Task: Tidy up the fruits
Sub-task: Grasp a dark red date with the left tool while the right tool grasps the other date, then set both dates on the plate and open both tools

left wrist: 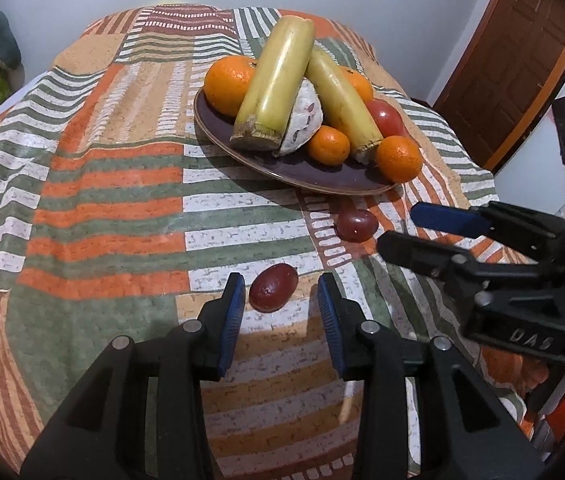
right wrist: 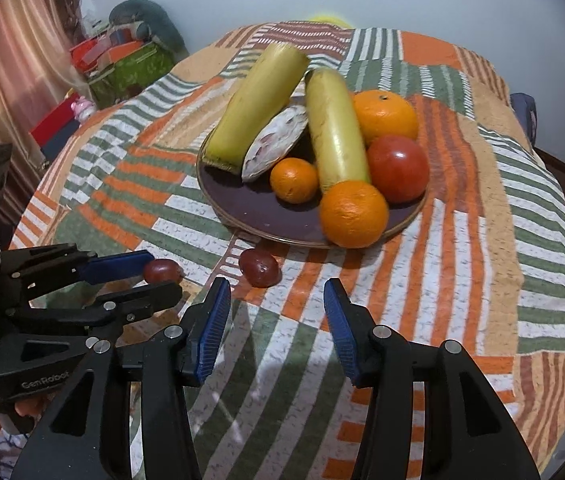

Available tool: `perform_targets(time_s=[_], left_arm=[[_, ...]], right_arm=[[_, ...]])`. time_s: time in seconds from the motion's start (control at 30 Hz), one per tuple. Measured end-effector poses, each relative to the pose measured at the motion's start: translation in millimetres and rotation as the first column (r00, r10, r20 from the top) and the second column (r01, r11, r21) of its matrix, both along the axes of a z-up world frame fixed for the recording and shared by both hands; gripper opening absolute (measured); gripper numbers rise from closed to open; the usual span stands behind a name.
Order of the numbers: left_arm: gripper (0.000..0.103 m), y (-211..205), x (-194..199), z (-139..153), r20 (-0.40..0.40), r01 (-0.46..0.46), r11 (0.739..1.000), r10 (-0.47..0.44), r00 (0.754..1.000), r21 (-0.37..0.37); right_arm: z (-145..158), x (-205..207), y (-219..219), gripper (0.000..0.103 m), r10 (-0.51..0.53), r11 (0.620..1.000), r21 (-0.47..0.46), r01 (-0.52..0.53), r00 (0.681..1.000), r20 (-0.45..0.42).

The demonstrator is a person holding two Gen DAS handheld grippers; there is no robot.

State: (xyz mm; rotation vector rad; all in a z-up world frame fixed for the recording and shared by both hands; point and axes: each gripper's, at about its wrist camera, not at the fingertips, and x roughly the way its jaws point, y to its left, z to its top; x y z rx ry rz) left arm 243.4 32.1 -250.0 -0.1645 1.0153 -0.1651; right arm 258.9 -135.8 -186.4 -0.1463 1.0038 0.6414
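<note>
Two small dark red fruits lie on the patterned cloth in front of a dark plate (left wrist: 322, 176) (right wrist: 250, 204). One red fruit (left wrist: 273, 287) (right wrist: 162, 271) sits between the fingertips of my left gripper (left wrist: 280, 280) (right wrist: 164, 272), which is open; gaps show on both sides of it. The other red fruit (left wrist: 356, 224) (right wrist: 259, 267) lies just ahead of my right gripper (right wrist: 277, 284) (left wrist: 398, 227), also open and holding nothing. On the plate are two long yellow-green bananas (right wrist: 258, 104), three oranges (right wrist: 353, 214), a red round fruit (right wrist: 398, 168) and a white cut piece (right wrist: 274, 142).
The round table wears a striped orange, green and white cloth (left wrist: 114, 200) that drops off at its edges. A wooden door (left wrist: 514, 64) stands at the right in the left wrist view. Boxes and bags (right wrist: 122, 68) and a curtain (right wrist: 14, 52) stand beyond the table's left side.
</note>
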Motion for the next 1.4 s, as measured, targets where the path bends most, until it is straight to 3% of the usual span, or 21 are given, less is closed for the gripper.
perform_targets(time_s=[0.2, 0.4, 0.63, 1.03, 1.4], left_arm=[[0.023, 8.2, 1.2, -1.4, 0.015, -0.003, 1.0, 0.004, 1.0, -0.023], [0.021, 12.4, -1.4, 0.6, 0.016, -0.001, 0.999, 0.001, 1.0, -0.037], [0.021, 12.3, -1.5, 12.0, 0.034, 0.004, 0.999, -0.003, 0.999, -0.034], [0.021, 6.9, 23.6, 45.6, 0.12, 0.009, 0.999, -0.004, 0.993, -0.037], [0.021, 3.3, 52.9, 42.6, 0.13, 0.0, 0.999, 0.005, 0.992, -0.041]], right_arm=[[-7.5, 4.4, 13.1, 0.035, 0.022, 1.0, -0.004, -0.022, 1.0, -0.016], [-12.5, 6.8, 20.6, 0.022, 0.032, 0.999, -0.019, -0.032, 0.999, -0.016], [-4.5, 3.4, 16.5, 0.021, 0.027, 1.0, 0.007, -0.027, 1.0, -0.009], [27.2, 12.0, 6.3, 0.021, -0.004, 0.998, 0.065, -0.001, 0.997, 0.076], [23.7, 27.5, 5.4, 0.021, -0.016, 0.997, 0.075, 0.009, 0.996, 0.092]])
